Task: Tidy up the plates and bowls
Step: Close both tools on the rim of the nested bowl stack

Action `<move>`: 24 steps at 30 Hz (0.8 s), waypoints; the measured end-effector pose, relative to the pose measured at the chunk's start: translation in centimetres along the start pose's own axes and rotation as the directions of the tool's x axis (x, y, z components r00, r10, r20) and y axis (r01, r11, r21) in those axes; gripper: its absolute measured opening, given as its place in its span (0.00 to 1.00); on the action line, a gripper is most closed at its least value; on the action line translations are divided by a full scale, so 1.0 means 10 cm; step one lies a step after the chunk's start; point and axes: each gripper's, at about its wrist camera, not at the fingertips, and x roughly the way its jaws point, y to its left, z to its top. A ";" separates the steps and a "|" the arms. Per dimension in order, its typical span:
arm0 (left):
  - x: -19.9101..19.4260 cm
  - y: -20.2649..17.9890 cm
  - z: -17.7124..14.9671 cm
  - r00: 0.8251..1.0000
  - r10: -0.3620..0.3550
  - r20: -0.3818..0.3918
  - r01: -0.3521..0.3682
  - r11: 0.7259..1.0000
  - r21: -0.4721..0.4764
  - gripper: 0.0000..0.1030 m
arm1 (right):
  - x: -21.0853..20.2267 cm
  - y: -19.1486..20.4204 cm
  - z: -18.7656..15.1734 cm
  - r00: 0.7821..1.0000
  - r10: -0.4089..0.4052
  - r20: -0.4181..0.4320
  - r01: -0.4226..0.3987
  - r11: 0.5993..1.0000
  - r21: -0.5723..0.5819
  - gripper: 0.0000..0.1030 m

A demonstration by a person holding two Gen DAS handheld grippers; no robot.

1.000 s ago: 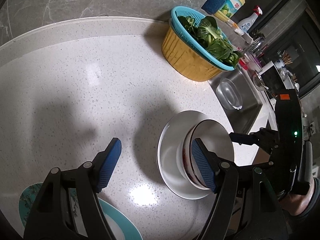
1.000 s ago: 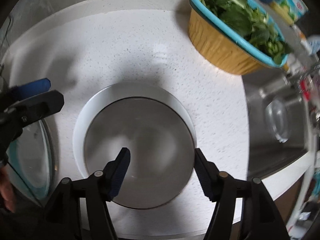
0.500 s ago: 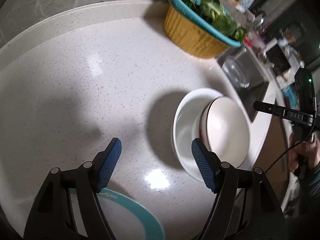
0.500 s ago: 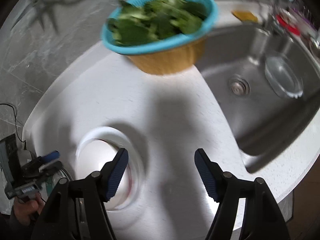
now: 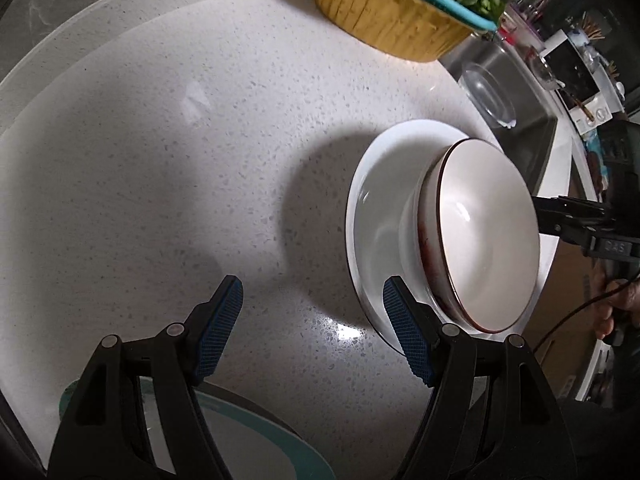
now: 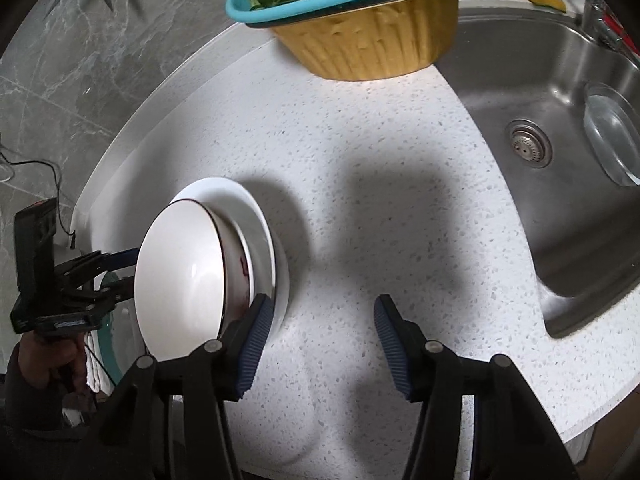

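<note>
Right wrist: right tool (image 6: 318,330) tilted down, empty (jaws just narrowing); bowl (image 6: 180,284) beside.

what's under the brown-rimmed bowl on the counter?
The brown-rimmed bowl is nested in a second white bowl, which sits on a white plate on the counter. The lower bowl's inside and the plate's centre are covered.
</note>
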 end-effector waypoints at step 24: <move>0.27 0.15 0.10 0.999 -0.031 0.021 0.031 0.999 -0.012 0.71 | 0.18 0.16 -0.07 0.997 -0.014 0.076 0.024 0.991 -0.131 0.55</move>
